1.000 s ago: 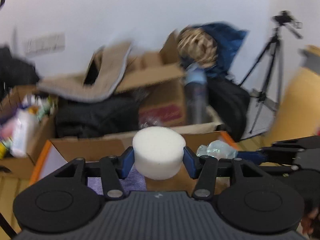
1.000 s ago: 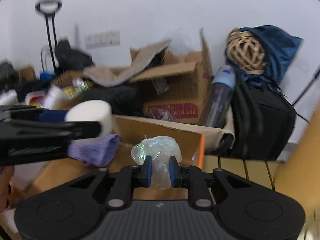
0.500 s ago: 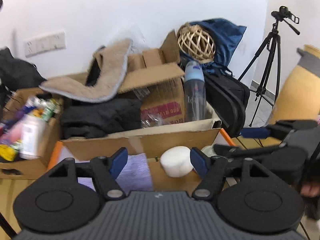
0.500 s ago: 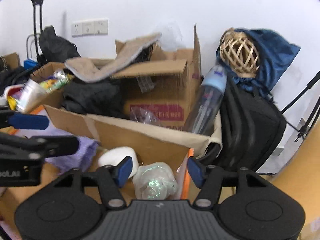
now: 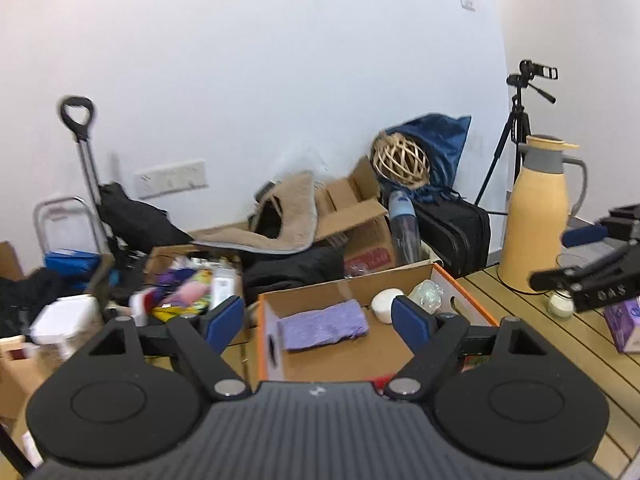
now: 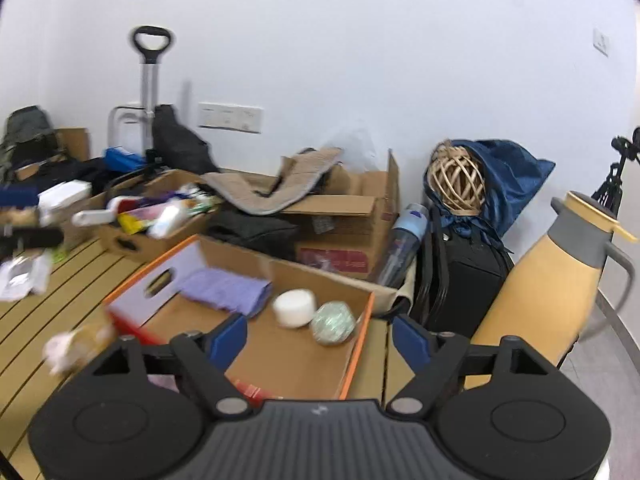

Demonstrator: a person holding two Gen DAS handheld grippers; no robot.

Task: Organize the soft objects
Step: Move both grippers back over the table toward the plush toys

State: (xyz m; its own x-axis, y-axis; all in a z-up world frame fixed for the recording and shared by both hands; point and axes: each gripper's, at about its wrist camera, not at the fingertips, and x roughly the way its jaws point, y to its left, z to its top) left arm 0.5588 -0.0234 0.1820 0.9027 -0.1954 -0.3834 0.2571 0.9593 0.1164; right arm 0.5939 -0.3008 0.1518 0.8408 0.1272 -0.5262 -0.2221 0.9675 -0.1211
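Observation:
An open cardboard box with an orange rim [image 5: 472,300] [image 6: 360,344] stands on the slatted wooden table. Inside it lie a purple cloth [image 5: 322,325] [image 6: 226,290], a white foam puck [image 5: 386,304] [image 6: 294,307] and a shiny crumpled ball [image 5: 428,295] [image 6: 333,322]. My left gripper [image 5: 318,320] is open and empty, held back above the box's near side. My right gripper [image 6: 320,338] is open and empty, above the box's near right corner. The right gripper also shows at the right edge of the left wrist view [image 5: 588,264].
A tall yellow thermos [image 5: 536,220] [image 6: 548,288] stands right of the box. A small glass jar [image 5: 560,304] and a purple packet [image 5: 624,324] lie at the right. Cluttered cardboard boxes [image 6: 160,216], a black bag [image 6: 464,276] and a tripod [image 5: 516,136] stand behind. A blurred pale object [image 6: 76,344] lies at the left.
Both grippers have let go of the foam puck and the shiny ball, which now lie in the box. Both grippers opened wide and pulled back and up from the box.

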